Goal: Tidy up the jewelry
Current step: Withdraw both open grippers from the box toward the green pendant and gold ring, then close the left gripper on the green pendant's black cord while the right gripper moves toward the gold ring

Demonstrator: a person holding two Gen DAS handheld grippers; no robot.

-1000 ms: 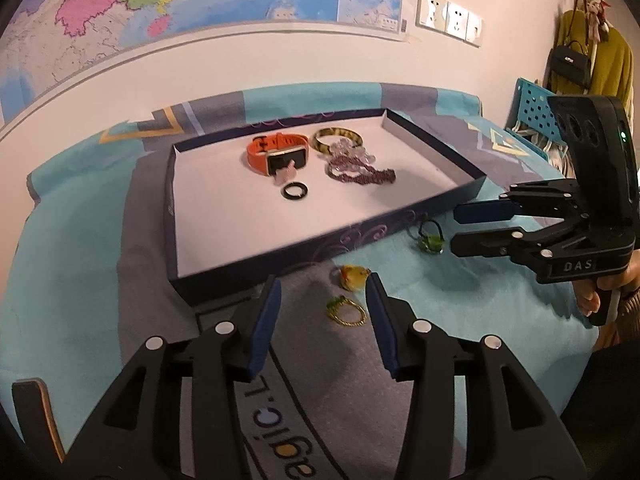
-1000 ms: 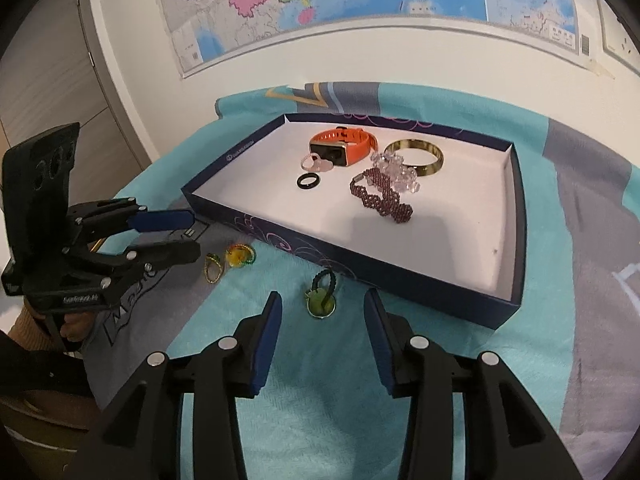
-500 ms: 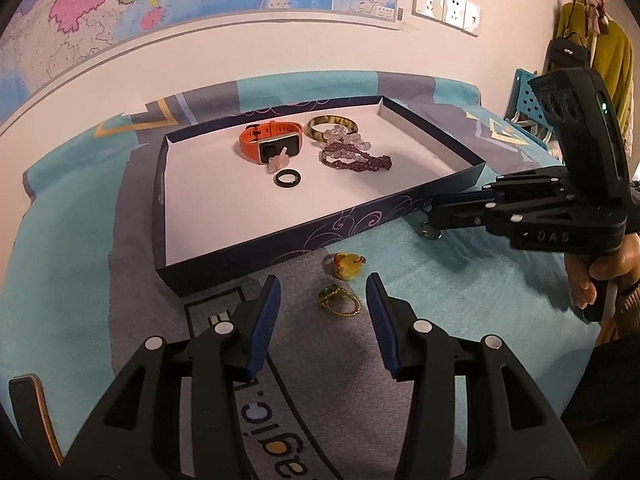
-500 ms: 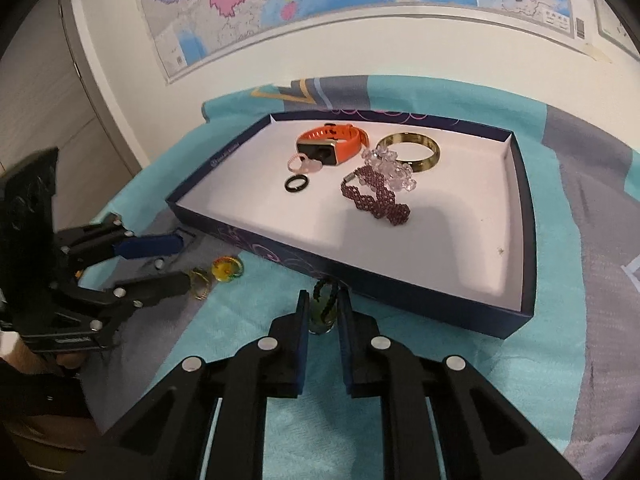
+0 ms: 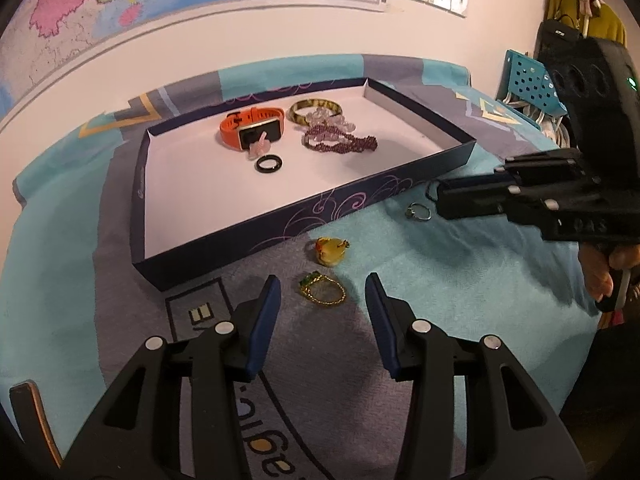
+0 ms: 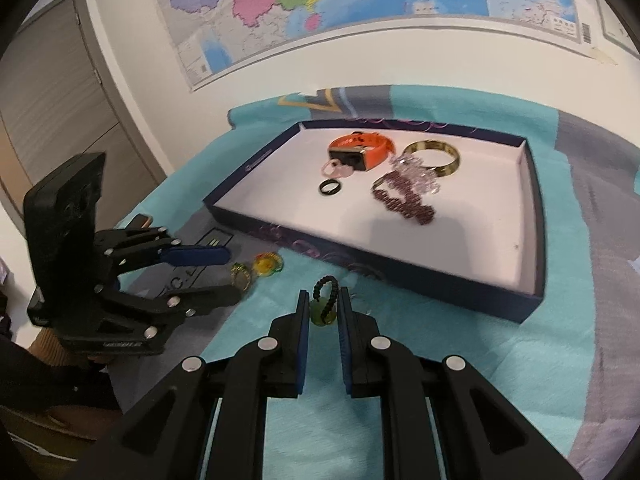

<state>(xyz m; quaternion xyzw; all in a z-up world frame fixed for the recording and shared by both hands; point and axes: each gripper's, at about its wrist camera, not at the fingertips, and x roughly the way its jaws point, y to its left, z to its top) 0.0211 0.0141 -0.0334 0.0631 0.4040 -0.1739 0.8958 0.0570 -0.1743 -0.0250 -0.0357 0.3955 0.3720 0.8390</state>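
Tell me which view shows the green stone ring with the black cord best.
The right wrist view: the green stone ring sits gripped between the right gripper fingers, black cord loop plainly visible. In the left wrist view, the right gripper hides it almost entirely; only a bit of cord shows.

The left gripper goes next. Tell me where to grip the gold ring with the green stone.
Pinch the gold ring across its thin band, coming from above with the open left gripper. It lies flat on the cloth, stone at its far-left edge, so straddle the hoop's sides.
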